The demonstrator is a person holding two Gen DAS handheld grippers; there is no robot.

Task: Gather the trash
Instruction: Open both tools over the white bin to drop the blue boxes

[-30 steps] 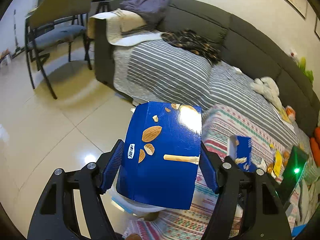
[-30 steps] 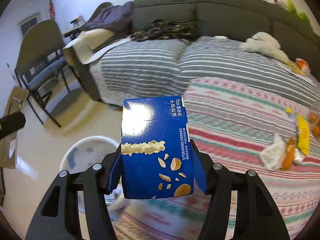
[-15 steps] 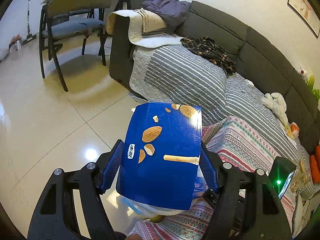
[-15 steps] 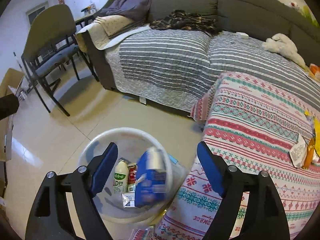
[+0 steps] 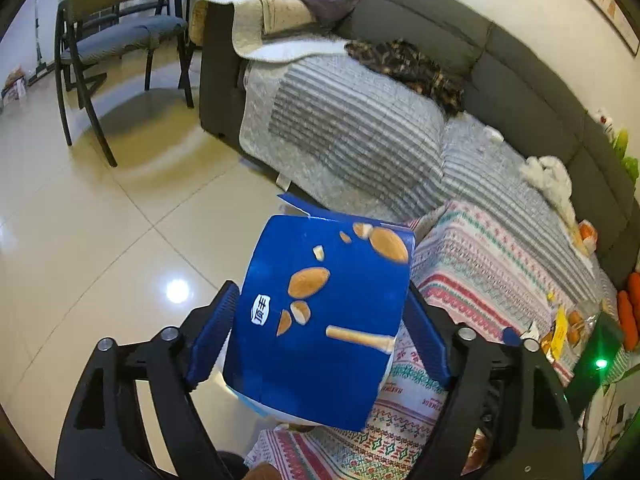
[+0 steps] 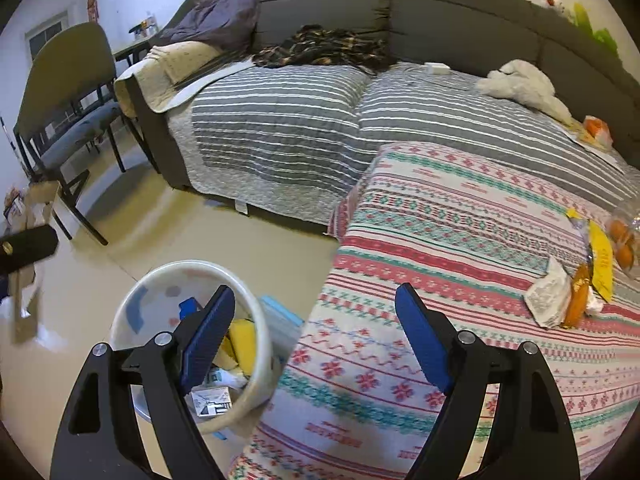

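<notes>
My left gripper is shut on a blue snack box printed with almonds and biscuit sticks, held above the white trash bin, whose rim peeks out below the box. My right gripper is open and empty, over the edge of the patterned table cloth beside the white trash bin. The bin holds a yellow sponge, a blue box and other trash. Wrappers lie on the cloth at the right.
A grey sofa with striped covers stands behind the table. A chair stands at the left on the tiled floor. A cardboard box sits at the far left. Oranges in a bag lie at the right.
My right gripper opened and dropped its blue box into the bin, then shifted right toward the table. My left gripper keeps its blue box and has moved little.
</notes>
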